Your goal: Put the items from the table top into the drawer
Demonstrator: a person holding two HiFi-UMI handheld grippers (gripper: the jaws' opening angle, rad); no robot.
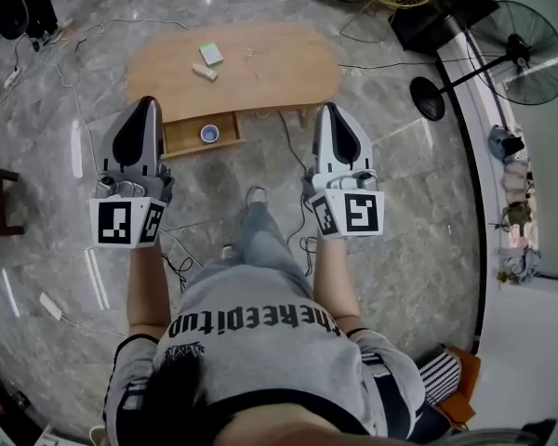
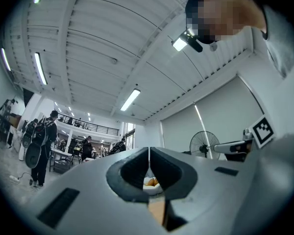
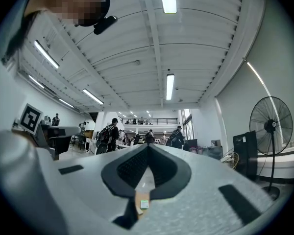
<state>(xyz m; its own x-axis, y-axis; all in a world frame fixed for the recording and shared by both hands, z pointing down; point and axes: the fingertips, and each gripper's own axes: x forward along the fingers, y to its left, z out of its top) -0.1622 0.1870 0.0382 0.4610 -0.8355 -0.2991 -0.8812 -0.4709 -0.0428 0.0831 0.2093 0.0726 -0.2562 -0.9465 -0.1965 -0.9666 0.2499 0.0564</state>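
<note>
scene: seen from above, a person stands on a marble floor, a short way back from a low wooden table, with a gripper in each hand.
left gripper: jaws pressed together with nothing between them, pointing towards the table.
right gripper: jaws also together and empty, held level with the left one.
items on the table: a green box and, just beside it, a small cream-coloured piece — both on the table's left half, well apart from either gripper.
drawer: pulled open under the table's near edge, with a small round blue-and-white thing already inside.
step in hand: probably the approach — nothing is picked up yet.
doing it well: step closer and open one gripper's jaws before reaching. come down over the green box across its narrower side and close firmly. then lower it into a bare part of the drawer, clear of the round thing.
</note>
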